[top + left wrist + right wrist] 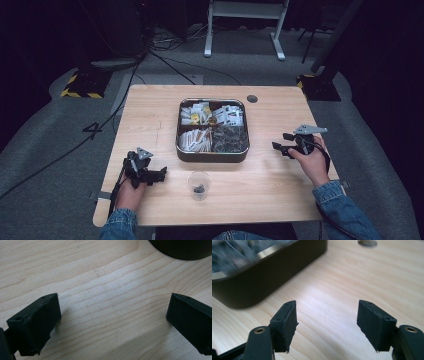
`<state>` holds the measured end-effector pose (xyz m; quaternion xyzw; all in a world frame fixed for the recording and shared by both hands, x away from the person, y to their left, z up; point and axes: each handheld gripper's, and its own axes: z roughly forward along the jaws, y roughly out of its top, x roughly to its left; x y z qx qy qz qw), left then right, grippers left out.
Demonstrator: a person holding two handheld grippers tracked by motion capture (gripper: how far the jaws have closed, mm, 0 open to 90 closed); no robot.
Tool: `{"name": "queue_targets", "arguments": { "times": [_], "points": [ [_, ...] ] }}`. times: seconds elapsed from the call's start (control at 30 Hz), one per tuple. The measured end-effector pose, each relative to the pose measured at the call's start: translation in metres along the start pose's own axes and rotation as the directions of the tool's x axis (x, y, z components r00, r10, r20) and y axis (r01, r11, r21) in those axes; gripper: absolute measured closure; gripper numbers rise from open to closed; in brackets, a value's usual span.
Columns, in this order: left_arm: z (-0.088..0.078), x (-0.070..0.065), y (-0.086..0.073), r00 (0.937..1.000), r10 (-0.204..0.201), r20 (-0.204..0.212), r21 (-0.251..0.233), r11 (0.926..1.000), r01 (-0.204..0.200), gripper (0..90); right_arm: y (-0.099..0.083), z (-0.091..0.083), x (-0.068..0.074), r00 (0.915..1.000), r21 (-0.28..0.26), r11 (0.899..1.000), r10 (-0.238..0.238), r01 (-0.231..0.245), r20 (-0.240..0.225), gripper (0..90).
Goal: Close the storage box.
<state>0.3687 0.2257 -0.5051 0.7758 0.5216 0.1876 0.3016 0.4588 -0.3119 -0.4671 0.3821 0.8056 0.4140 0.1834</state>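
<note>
My left tool (161,173) rests low on the wooden bench (150,110), near the front left corner, with its jaws spread wide and pointing toward the middle. In the left gripper view nothing lies between the two black pads, just bare wood grain, and a dark round edge shows at the top right.

My right tool (278,145) sits at the right side of the bench, held in my right hand (314,162), jaws also spread and aimed toward the tin (212,156). In the right gripper view the gap between its pads holds nothing but bench, and the dark wall of the tin (269,275) runs across the upper left, close ahead but not touching.

The tin stands at the middle of the bench, a rounded metal box split into four compartments: pale sachets in the two rear ones, brown and white sticks in the front left, dark packets in the front right.

A small clear plastic cup (199,185) stands upright in front of the tin, between my two tools, with something small and dark at its bottom.
</note>
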Motion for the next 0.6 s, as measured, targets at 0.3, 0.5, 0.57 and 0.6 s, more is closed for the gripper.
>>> {"name": "queue_targets", "arguments": {
  "times": [0.3,0.5,0.57,0.6],
  "points": [
    [0.000,0.000,0.000,1.0000,0.000,0.001,0.000,1.0000,0.000,0.0,-0.030,0.007,-0.008,0.9991,0.083,0.996,0.033,-0.035,0.026,31.9],
    [0.000,0.000,0.000,1.0000,-0.001,-0.003,0.002,1.0000,0.001,0.0,-0.037,0.009,-0.011,0.9984,0.088,0.996,0.019,-0.024,0.054,30.0],
    [0.000,0.001,0.000,1.0000,-0.001,-0.003,0.002,1.0000,0.001,0.0,-0.037,0.010,-0.010,0.9985,0.092,0.996,0.009,-0.014,0.055,26.5],
    [0.000,0.001,0.000,1.0000,-0.005,-0.004,0.002,1.0000,0.005,0.0,-0.036,0.010,-0.009,0.9983,0.097,0.995,0.008,-0.014,0.057,24.6]
  ]
}}
